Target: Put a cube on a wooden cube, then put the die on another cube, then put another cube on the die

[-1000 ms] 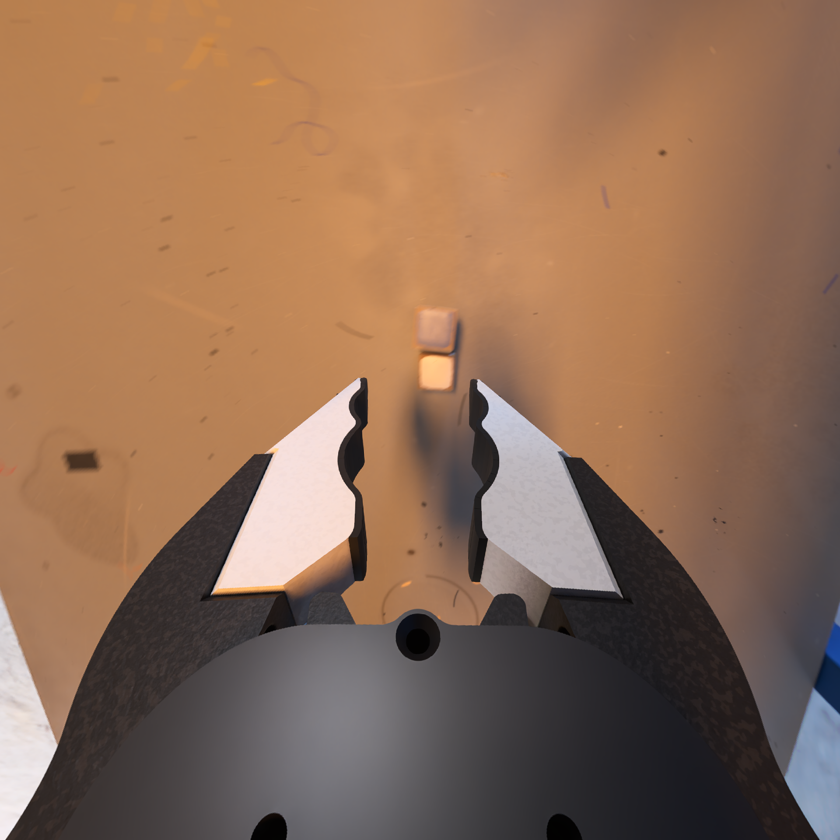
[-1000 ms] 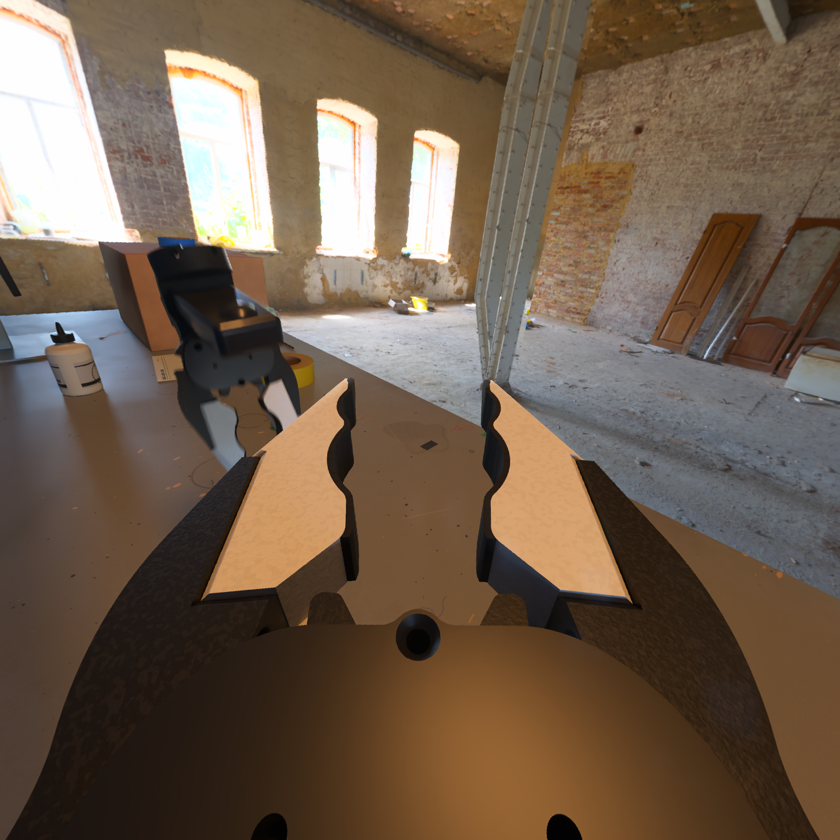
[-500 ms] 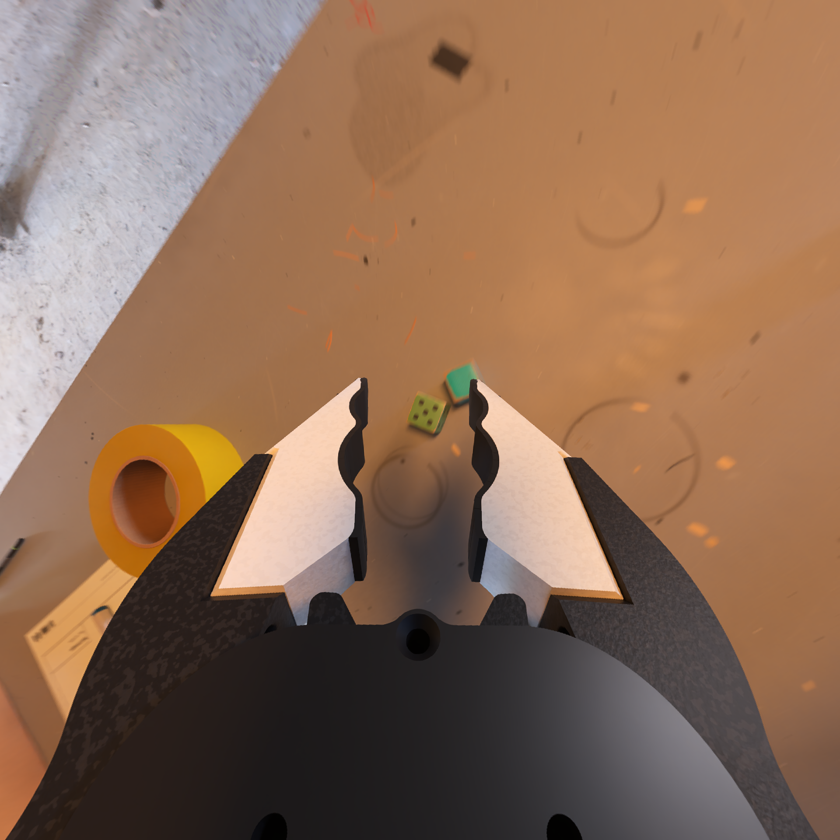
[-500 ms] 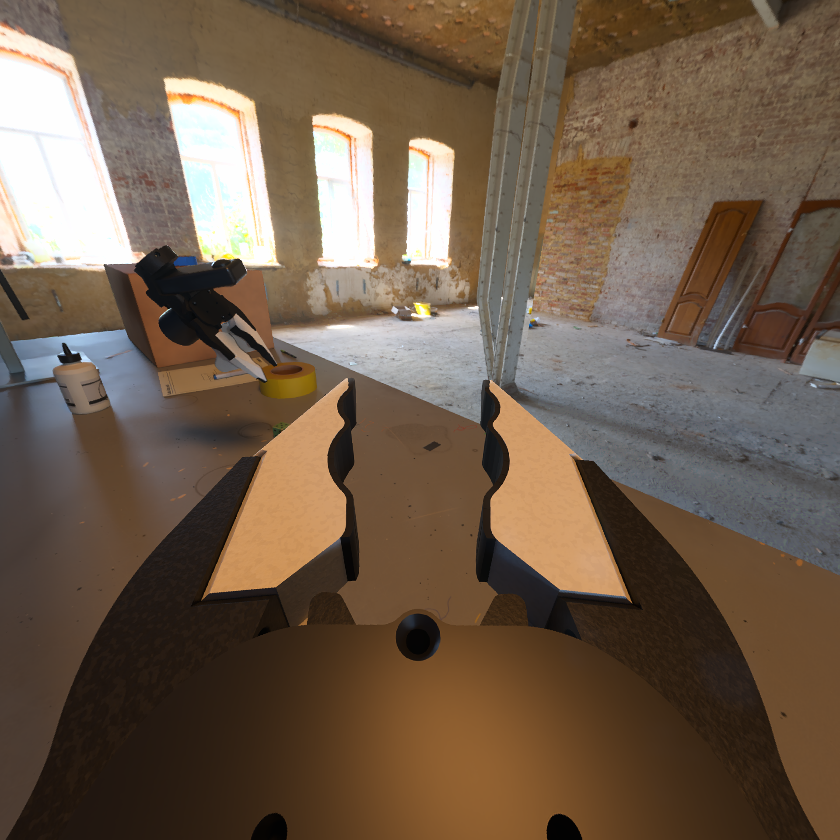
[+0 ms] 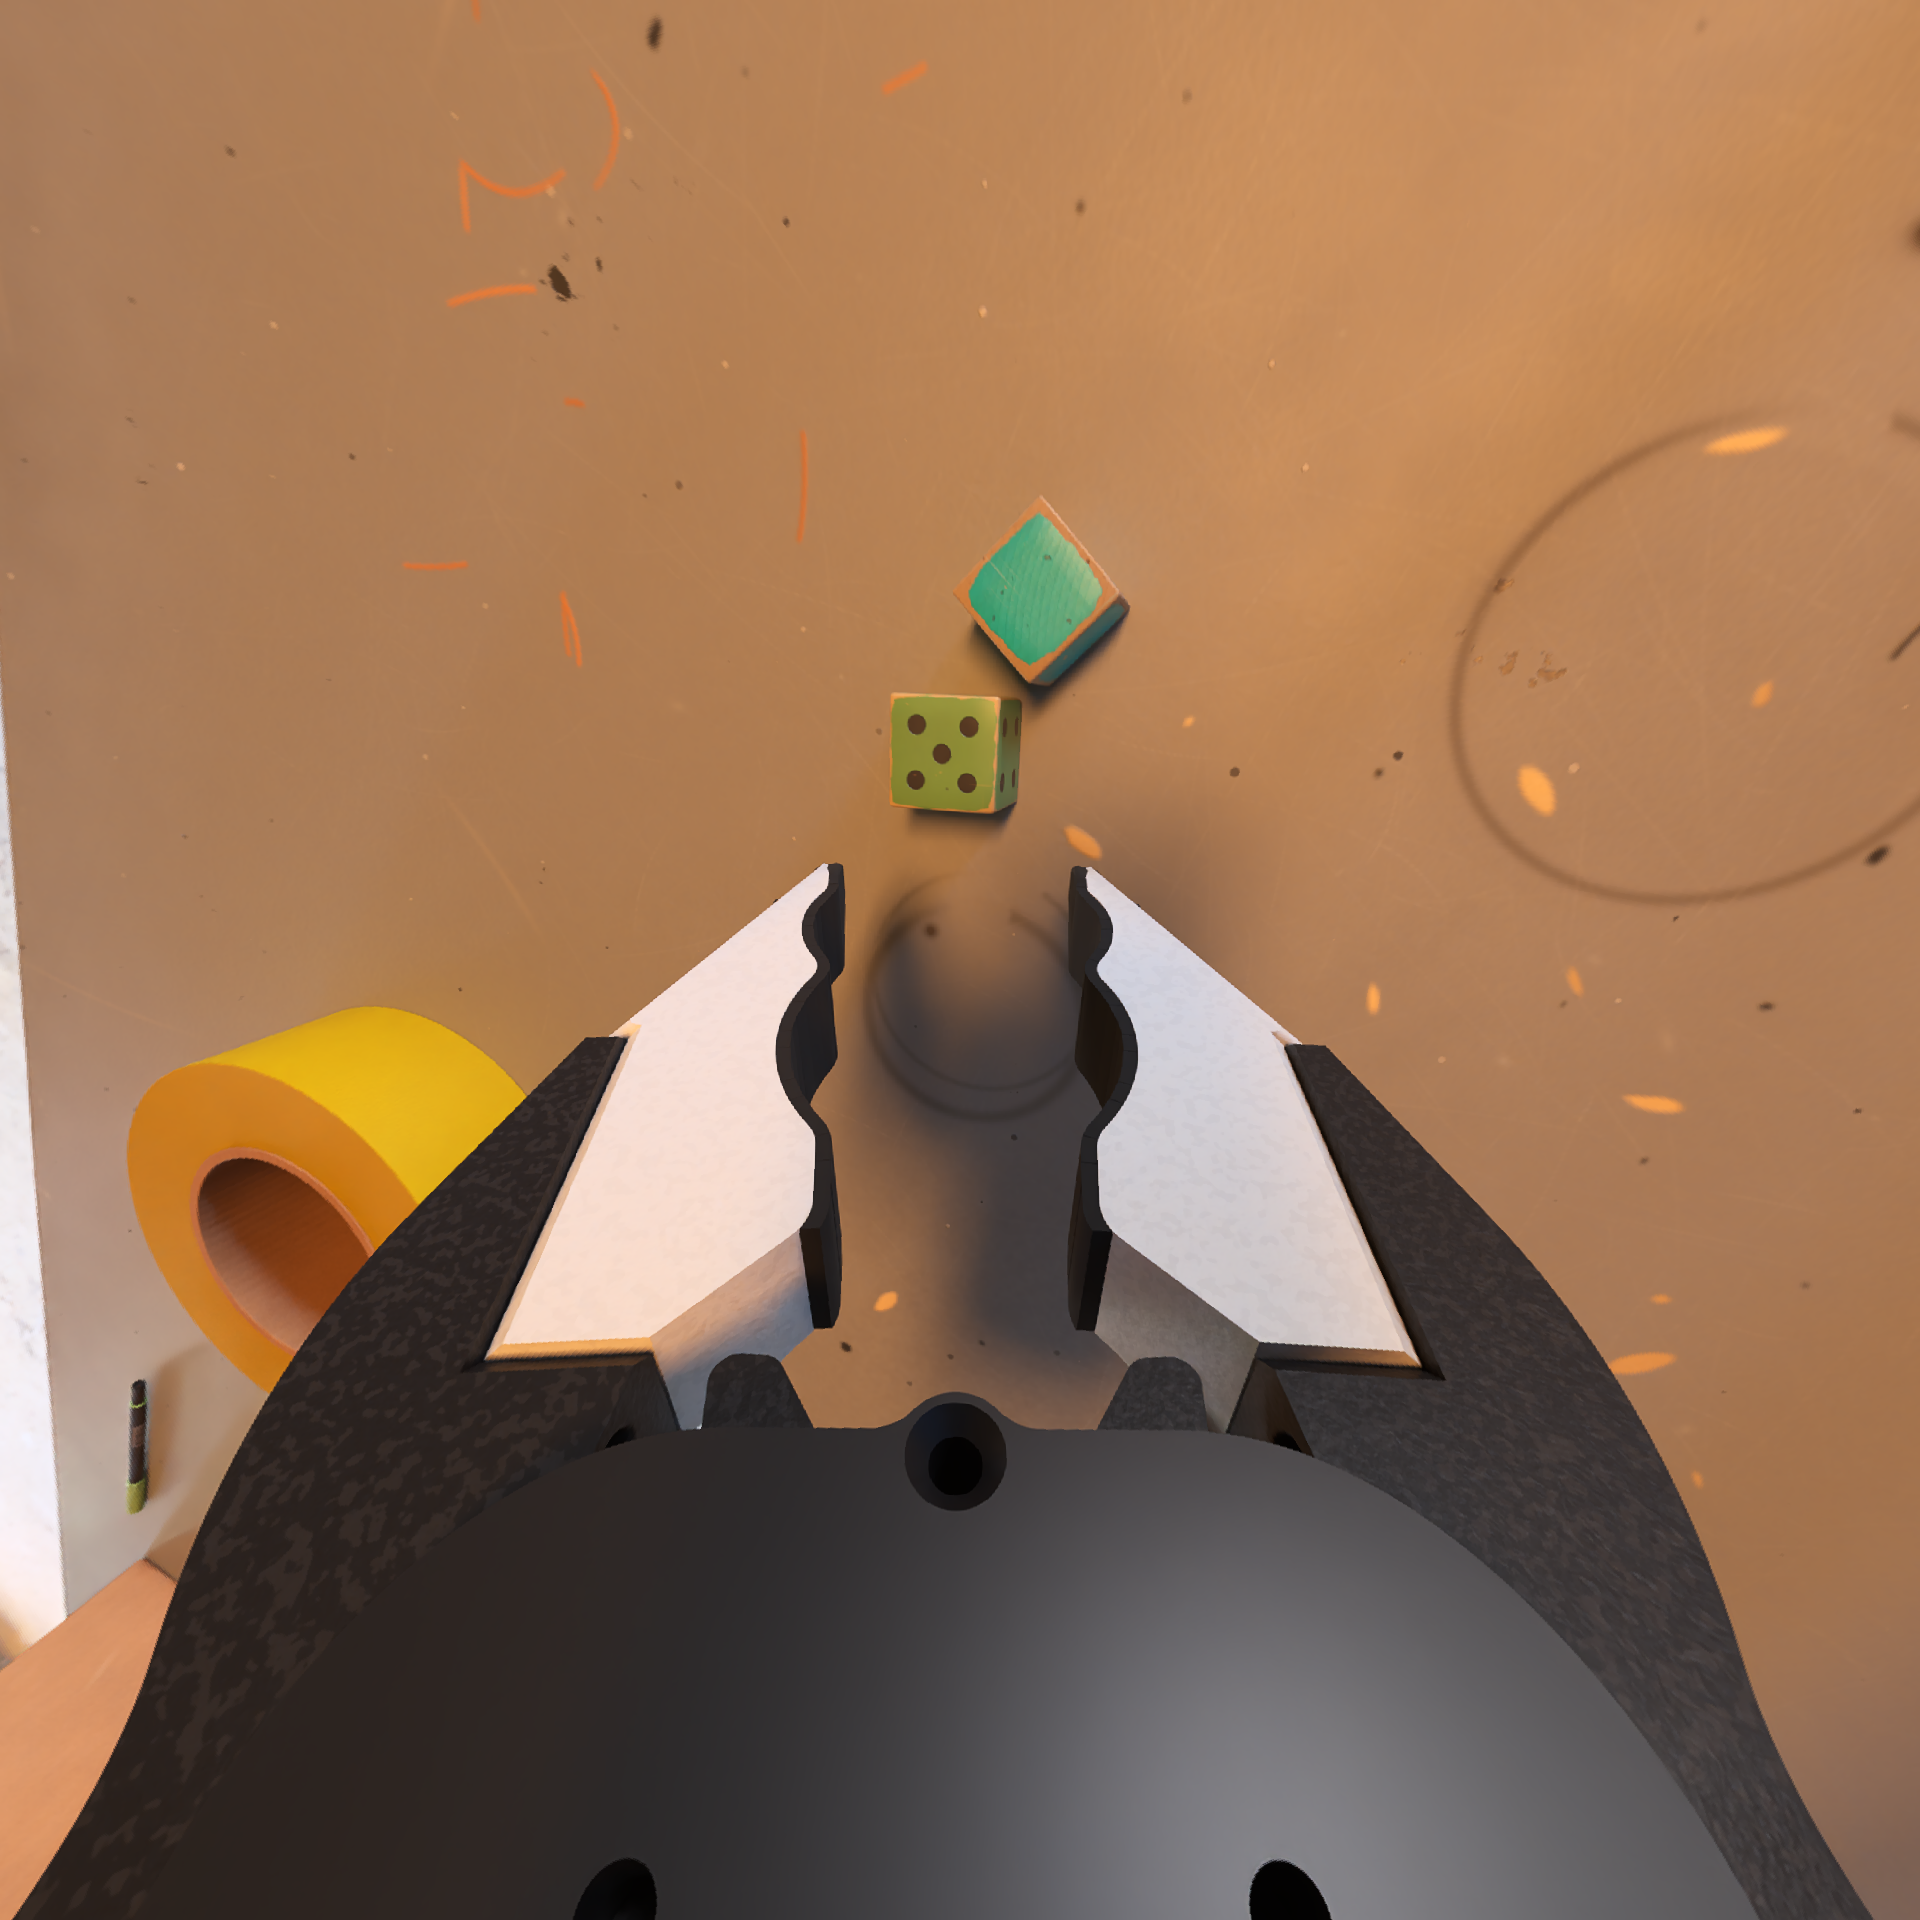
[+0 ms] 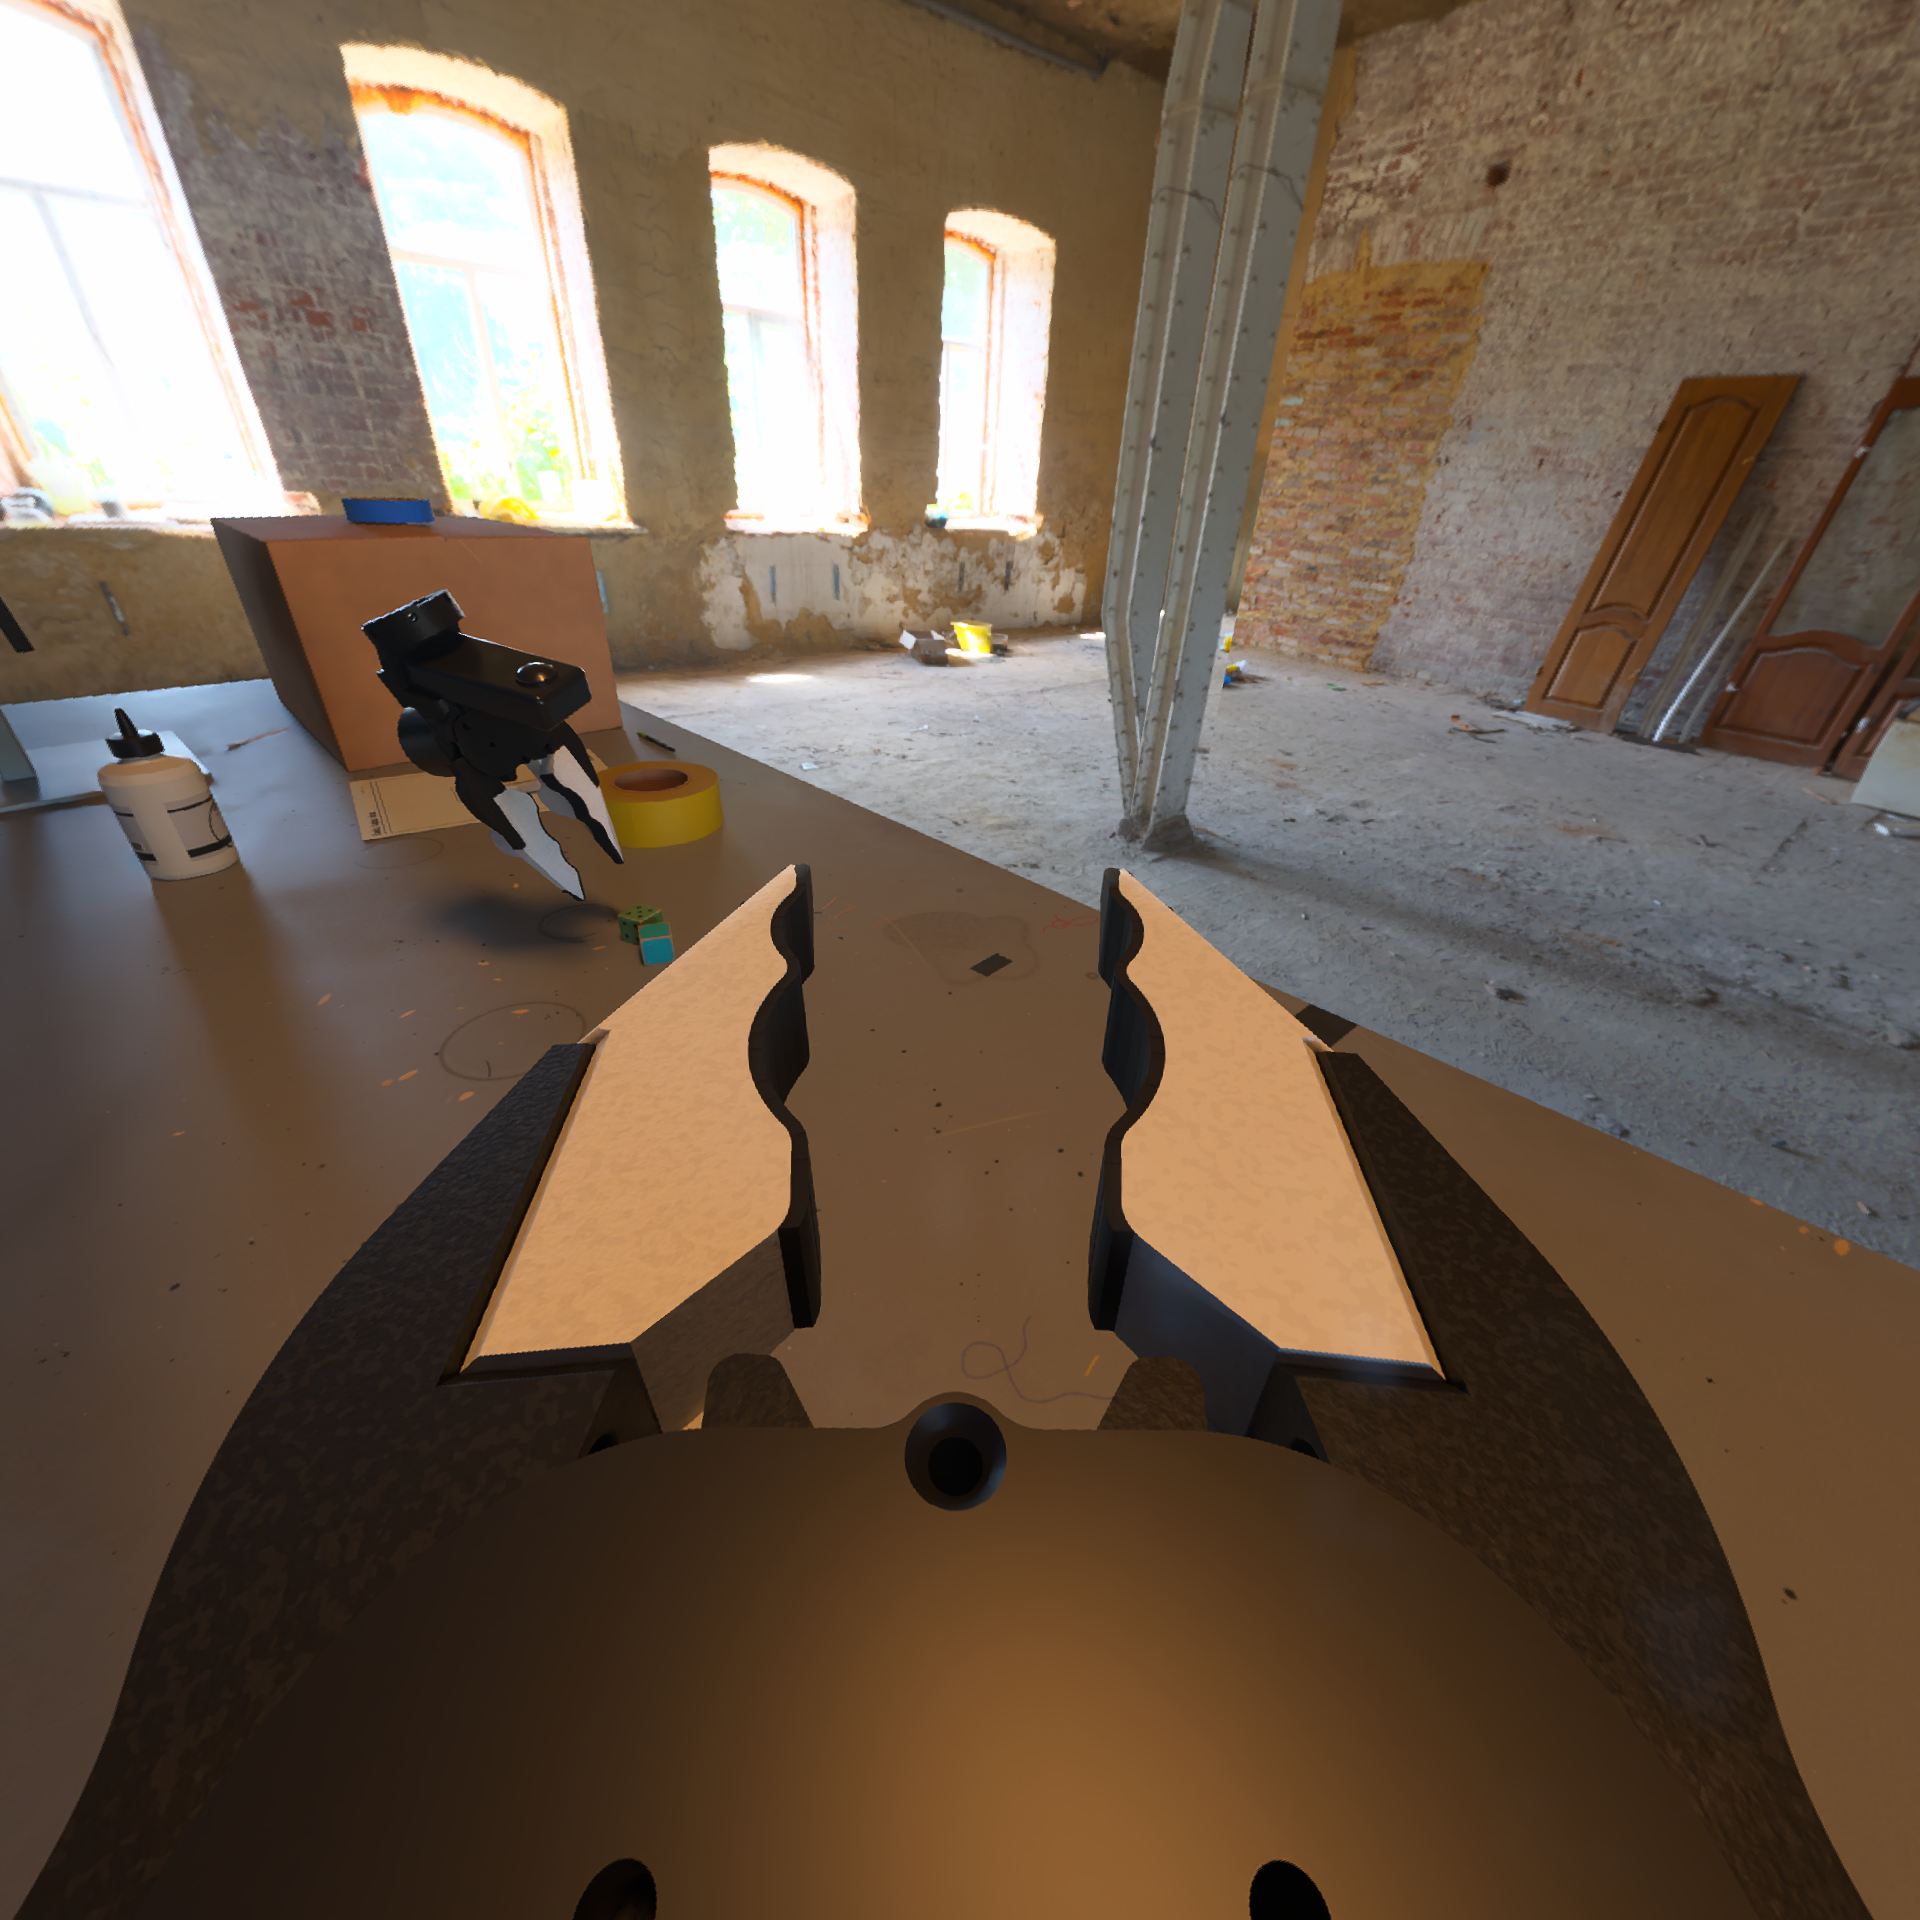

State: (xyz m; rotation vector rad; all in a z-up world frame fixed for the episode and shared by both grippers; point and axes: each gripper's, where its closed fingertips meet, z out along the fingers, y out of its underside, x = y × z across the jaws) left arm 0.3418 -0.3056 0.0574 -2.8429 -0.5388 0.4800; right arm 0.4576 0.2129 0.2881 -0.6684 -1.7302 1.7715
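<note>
On tabletop point(image 5: 1351, 260), just ahead of our left gripper point(image 5: 954, 873): green die point(image 5: 954, 752), teal cube point(image 5: 1042, 590) just beyond it, apart. We judge die pickup in hand. Left jaws spread, empty; next we advance, straddle die, close. Right gripper point(image 6: 954, 883) spread, idle, well apart. Yellow tape roll point(image 5: 312, 1164) beside left.

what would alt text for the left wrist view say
An open, empty hand-held gripper points down at a brown table, its tips just short of a green die. A teal cube sits just beyond the die, and a yellow tape roll lies at left.
</note>
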